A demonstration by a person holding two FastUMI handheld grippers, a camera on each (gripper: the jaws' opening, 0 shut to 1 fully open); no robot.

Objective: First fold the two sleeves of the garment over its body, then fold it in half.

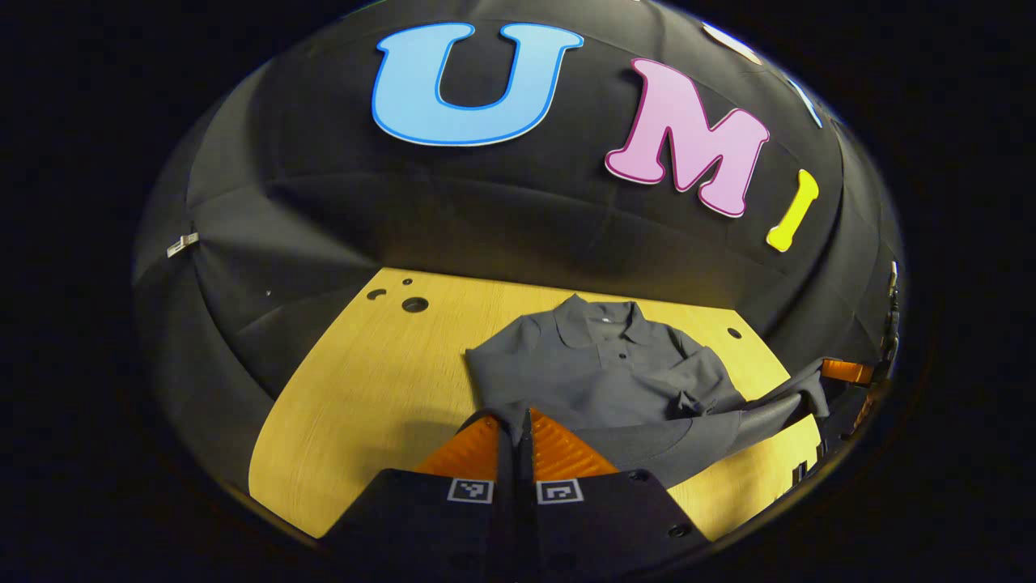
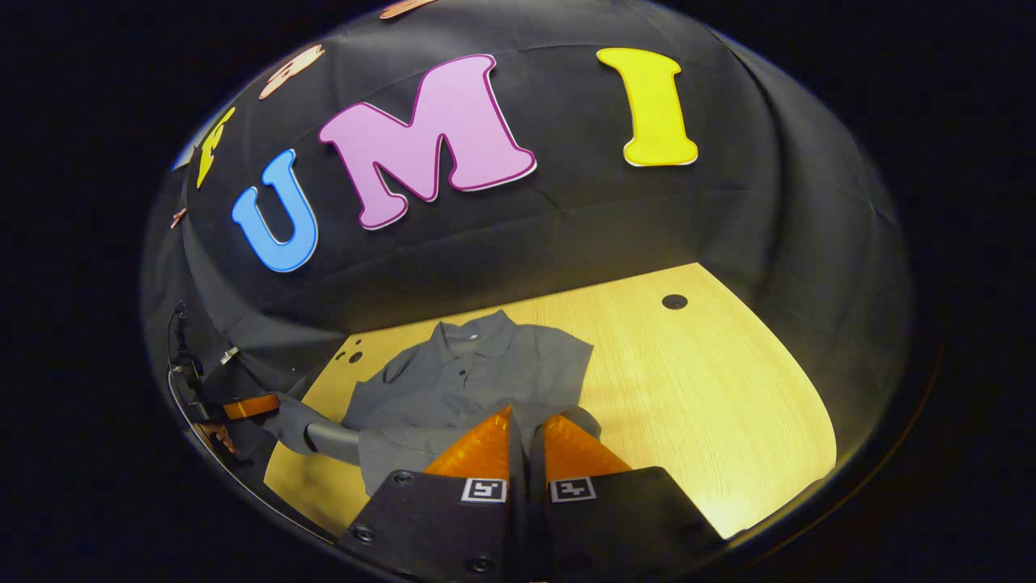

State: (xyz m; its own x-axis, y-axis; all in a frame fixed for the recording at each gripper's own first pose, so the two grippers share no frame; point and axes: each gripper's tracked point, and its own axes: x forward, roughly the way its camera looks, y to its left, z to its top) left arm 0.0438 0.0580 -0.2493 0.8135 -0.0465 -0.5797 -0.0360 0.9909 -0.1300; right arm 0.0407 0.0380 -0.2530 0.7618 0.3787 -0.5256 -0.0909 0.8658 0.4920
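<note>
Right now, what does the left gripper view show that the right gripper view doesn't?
The left gripper view looks along the left gripper, shut on the hem of the grey polo shirt, with the bare stretch of wooden table on that side of the shirt. The right gripper view looks along the right gripper, also shut on the hem, with the broad bare tabletop on the shirt's other side. Both share the shirt with its collar at the far end, the table's round holes, and the black cloth wall.

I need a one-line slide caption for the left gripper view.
Left gripper shut on the hem of a grey polo shirt lying on the wooden table.
</note>
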